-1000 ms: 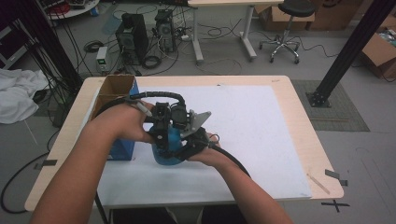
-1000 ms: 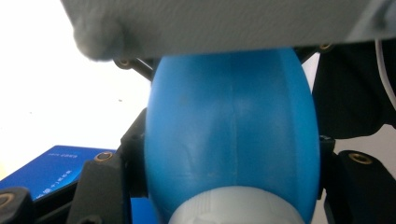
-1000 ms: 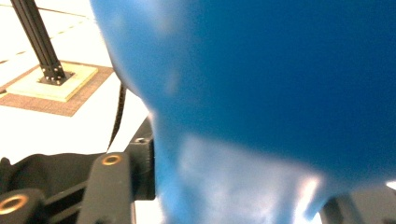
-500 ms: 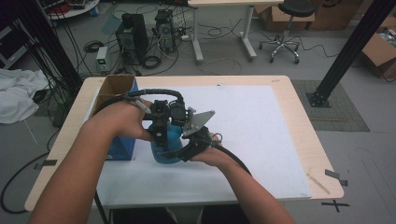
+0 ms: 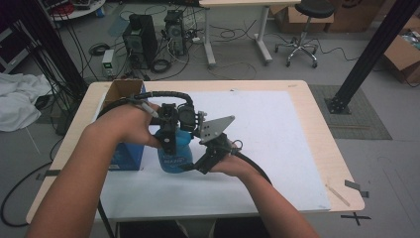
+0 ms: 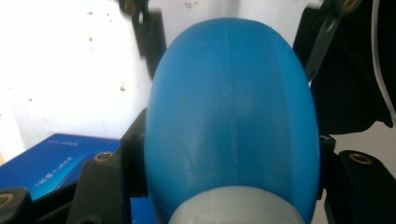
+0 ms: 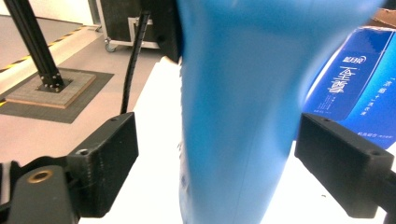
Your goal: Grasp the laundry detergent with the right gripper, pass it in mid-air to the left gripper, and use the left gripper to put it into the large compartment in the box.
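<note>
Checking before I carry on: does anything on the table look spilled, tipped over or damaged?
Nothing stands out. The blue bottle stands upright on the white sheet, clamped by the left gripper, beside the blue box; no spill visible.

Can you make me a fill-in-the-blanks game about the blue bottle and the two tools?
1. The left tool is shut on the ____ bottle.
2. The right tool's jaws have just been ____, and their pads stand apart from the bottle.
3. Beside the bottle stands a blue ____ with white writing.
4. The bottle stands on a ____ sheet.

Missing words: blue; opening; box; white
</note>
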